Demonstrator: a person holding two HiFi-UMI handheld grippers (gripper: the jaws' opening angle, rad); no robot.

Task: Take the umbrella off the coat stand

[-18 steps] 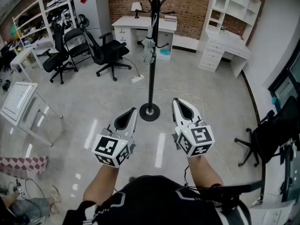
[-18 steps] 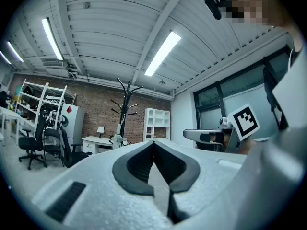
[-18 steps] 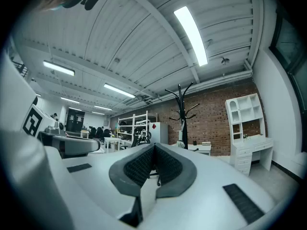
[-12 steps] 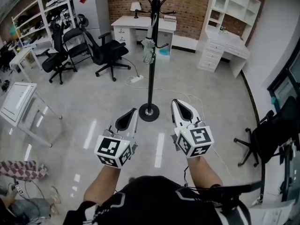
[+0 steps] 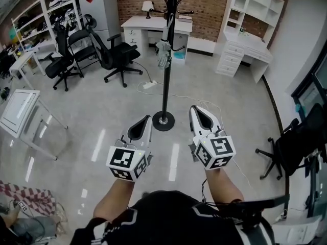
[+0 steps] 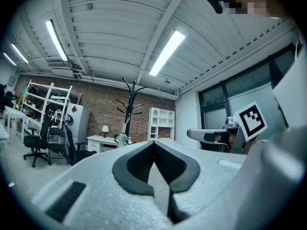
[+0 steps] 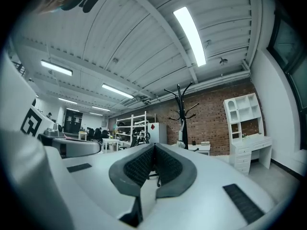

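A tall black coat stand (image 5: 166,70) rises from a round base on the grey floor straight ahead of me. A small folded pale umbrella (image 5: 162,53) hangs from a low hook on its pole. My left gripper (image 5: 144,120) and right gripper (image 5: 197,110) are held level side by side, well short of the stand, one on either side of its base. Both are shut with nothing between the pads. In the left gripper view the coat stand (image 6: 127,107) stands far off with the umbrella (image 6: 122,138) as a pale blob. The right gripper view shows the coat stand (image 7: 181,111) far off too.
Black office chairs (image 5: 115,55) stand at the left behind the coat stand. A white desk (image 5: 153,27) sits against the brick wall, and a white hutch desk (image 5: 250,45) at the right. A power strip with cable (image 5: 149,86) lies on the floor. A black chair (image 5: 294,147) stands at the right.
Almost nothing differs. Both grippers stay shut and side by side; the left one has crept slightly to the right.
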